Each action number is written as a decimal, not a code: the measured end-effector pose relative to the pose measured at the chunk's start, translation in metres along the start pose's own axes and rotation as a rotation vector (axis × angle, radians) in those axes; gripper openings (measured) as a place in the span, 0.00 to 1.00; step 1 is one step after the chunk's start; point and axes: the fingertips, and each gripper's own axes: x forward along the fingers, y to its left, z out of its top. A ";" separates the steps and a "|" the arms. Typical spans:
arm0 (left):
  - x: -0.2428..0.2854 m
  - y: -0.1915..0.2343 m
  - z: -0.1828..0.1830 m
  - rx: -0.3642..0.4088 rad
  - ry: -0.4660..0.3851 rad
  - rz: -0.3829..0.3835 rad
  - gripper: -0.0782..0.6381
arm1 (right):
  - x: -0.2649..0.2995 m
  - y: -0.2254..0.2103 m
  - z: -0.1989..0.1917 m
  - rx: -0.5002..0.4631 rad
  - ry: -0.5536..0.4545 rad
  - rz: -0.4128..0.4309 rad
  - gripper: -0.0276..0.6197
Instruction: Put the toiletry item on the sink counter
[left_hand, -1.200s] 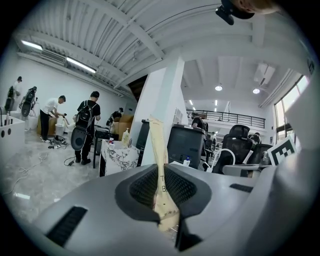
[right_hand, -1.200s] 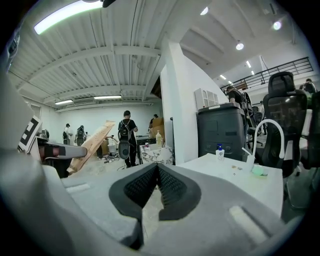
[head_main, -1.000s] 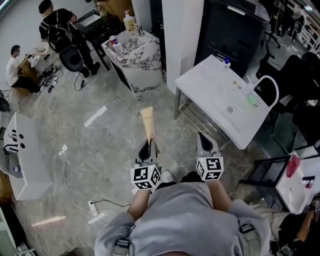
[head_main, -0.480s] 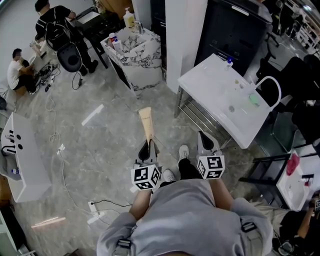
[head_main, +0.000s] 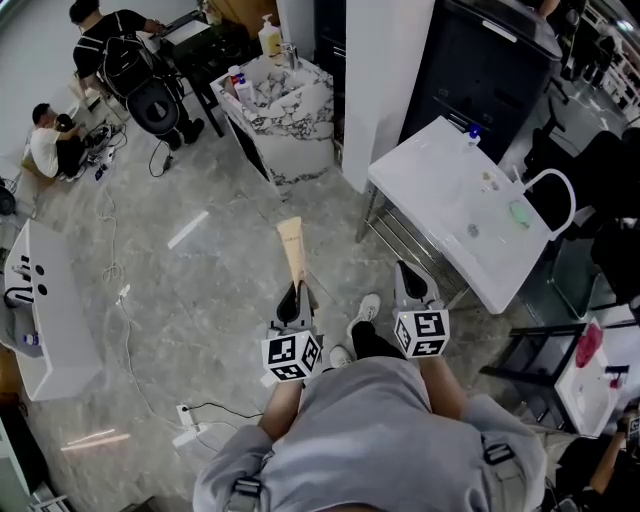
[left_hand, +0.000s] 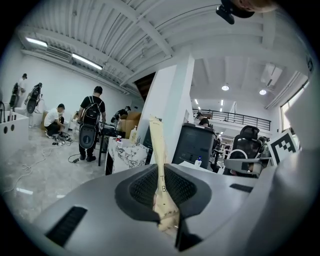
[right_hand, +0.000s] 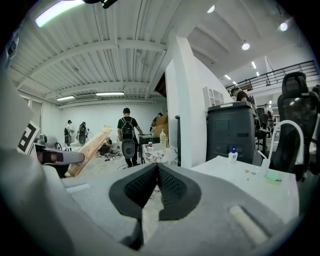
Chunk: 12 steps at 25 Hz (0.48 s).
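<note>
Big open industrial workspace, more a lab or recording studio than a home. Ribbed metal ceiling (right_hand: 110, 55) with strip lights (left_hand: 87, 61), mezzanine railing (left_hand: 235, 118), and a grey stone-look floor (head_main: 215, 300) with a power strip (head_main: 185, 411) left of the left gripper (head_main: 296, 292). Free-standing marble-look sink counter (head_main: 290, 120) far ahead of it, white table (head_main: 440, 195) ahead of the right gripper (head_main: 408, 275), office chair (left_hand: 248, 139), and people (head_main: 45, 150) working on the floor.

Bottles (head_main: 238, 88) stand on the marble sink counter (head_main: 300, 150); a blue-capped bottle (head_main: 473, 134) sits on the white table (head_main: 430, 190)
</note>
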 end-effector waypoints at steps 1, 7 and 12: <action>0.007 0.001 0.000 0.001 0.002 -0.001 0.16 | 0.005 -0.002 0.001 0.000 -0.001 0.001 0.05; 0.056 -0.005 0.012 0.021 -0.002 -0.035 0.16 | 0.038 -0.031 0.001 0.021 -0.002 -0.031 0.05; 0.097 -0.006 0.023 0.030 -0.001 -0.053 0.16 | 0.072 -0.054 0.002 0.039 0.013 -0.049 0.05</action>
